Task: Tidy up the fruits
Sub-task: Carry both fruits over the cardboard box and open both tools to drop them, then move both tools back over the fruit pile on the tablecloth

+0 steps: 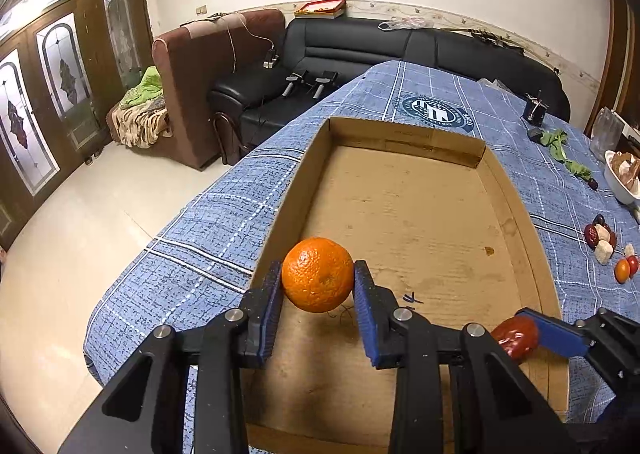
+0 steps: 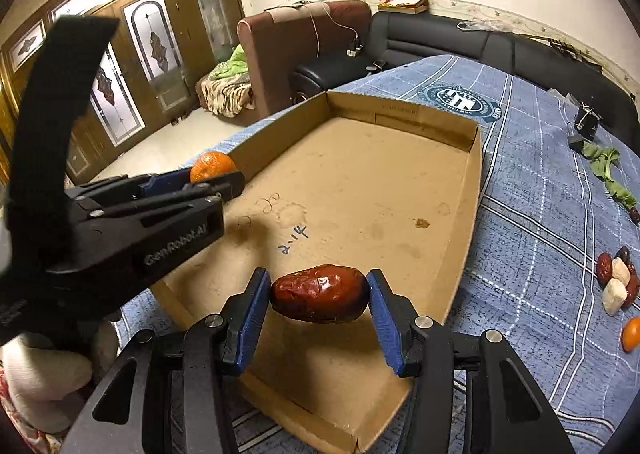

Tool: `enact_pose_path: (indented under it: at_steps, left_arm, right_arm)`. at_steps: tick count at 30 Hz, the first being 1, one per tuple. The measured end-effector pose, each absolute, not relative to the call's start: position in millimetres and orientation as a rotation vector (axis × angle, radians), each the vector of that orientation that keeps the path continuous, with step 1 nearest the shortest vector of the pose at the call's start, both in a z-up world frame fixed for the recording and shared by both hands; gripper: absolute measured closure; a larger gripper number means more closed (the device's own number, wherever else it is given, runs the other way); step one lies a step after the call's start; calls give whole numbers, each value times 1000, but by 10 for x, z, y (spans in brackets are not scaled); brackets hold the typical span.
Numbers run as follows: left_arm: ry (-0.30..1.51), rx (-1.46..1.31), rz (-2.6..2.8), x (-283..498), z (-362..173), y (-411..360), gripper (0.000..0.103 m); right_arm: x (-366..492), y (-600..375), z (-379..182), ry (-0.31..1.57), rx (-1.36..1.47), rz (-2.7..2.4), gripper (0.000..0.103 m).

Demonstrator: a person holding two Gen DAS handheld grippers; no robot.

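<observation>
Two grippers hang over the box (image 1: pixel 400 190) on the blue-clothed surface (image 1: pixel 200 238). Left gripper (image 1: pixel 318 280): fingers clamp an orange (image 1: pixel 318 274) above the box's left wall. Right gripper (image 2: pixel 319 294): fingers pinch a red date (image 2: pixel 320 293) over the near floor. More fruit (image 2: pixel 618 280), seemingly dates, lies at right.

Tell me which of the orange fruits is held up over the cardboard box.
The orange clamped in the left gripper, above the box. The other small orange fruit lies loose on the blue tablecloth.
</observation>
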State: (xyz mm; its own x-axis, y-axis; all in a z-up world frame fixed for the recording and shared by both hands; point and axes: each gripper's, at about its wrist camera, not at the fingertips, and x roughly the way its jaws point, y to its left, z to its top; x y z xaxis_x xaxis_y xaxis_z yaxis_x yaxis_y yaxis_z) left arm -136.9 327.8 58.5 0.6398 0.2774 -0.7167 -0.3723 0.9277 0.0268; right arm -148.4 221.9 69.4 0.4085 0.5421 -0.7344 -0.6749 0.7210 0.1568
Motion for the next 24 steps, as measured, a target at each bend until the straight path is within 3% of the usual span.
enact_pose_path:
  at_steps: [6,24]
  left_arm:
    - [758,-120,376,-1397,657,3239,51]
    - [647,-12,307,-1507,1112,2527,36]
  right_arm:
    - [-1466,2239,677,863,-166,771,47]
    - [-1585,1117,1023,789,38,658,46]
